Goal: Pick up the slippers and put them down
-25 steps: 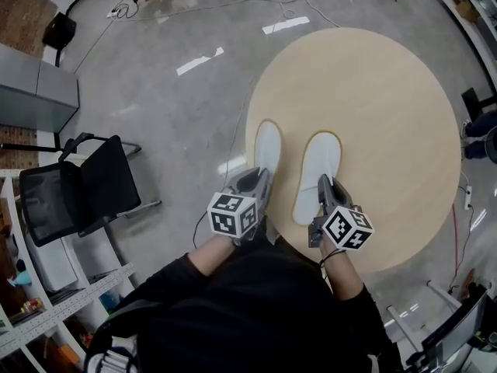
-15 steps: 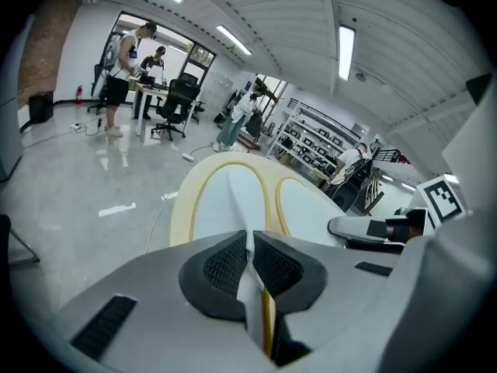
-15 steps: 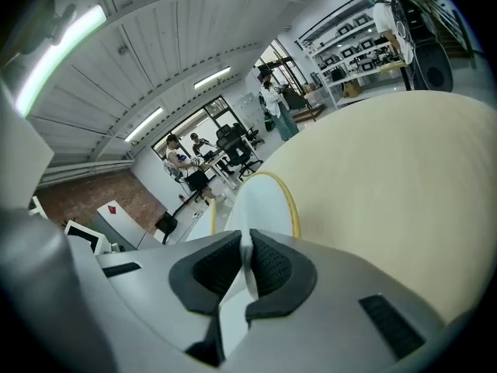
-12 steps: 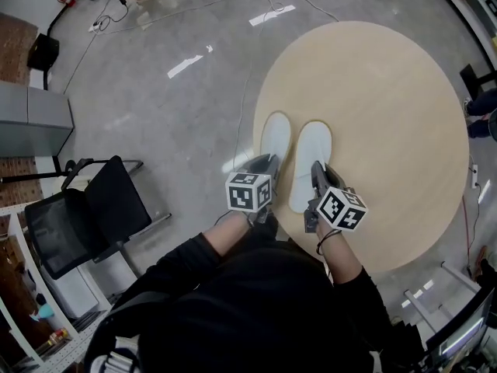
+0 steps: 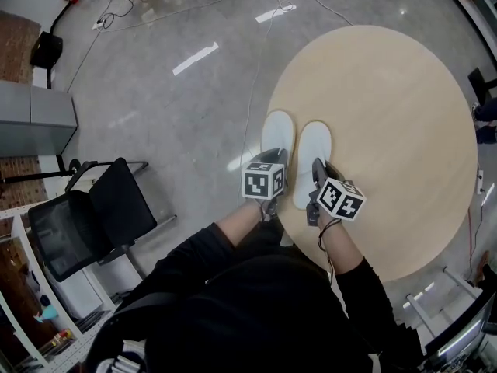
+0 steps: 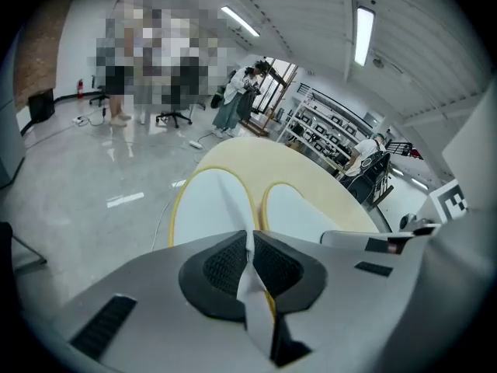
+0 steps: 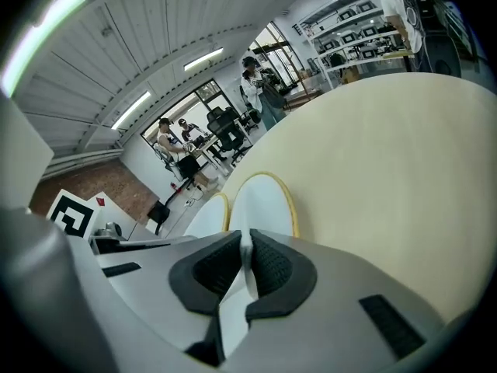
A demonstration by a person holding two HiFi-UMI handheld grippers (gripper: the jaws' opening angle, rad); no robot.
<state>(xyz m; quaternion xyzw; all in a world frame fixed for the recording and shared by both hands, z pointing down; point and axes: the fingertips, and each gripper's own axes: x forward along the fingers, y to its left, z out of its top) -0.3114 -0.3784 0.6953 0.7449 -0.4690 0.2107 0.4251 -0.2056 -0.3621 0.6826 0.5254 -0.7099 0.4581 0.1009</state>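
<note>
Jaws closed on heels: left gripper (image 6: 250,249) on left slipper (image 5: 278,133), right gripper (image 7: 245,261) on right slipper (image 5: 314,148) — likely light, thin, floppy — heel rim suits pinching.

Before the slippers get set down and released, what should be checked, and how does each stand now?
1. Left gripper shut on the left white yellow-rimmed slipper: ok.
2. Right gripper shut on the right white yellow-rimmed slipper: ok.
3. Slippers side by side, toes pointing away: ok.
4. Soles resting on the round beige wooden table: cannot tell.
5. Left slipper inside the table's edge: not ok, it overlaps the edge.
</note>
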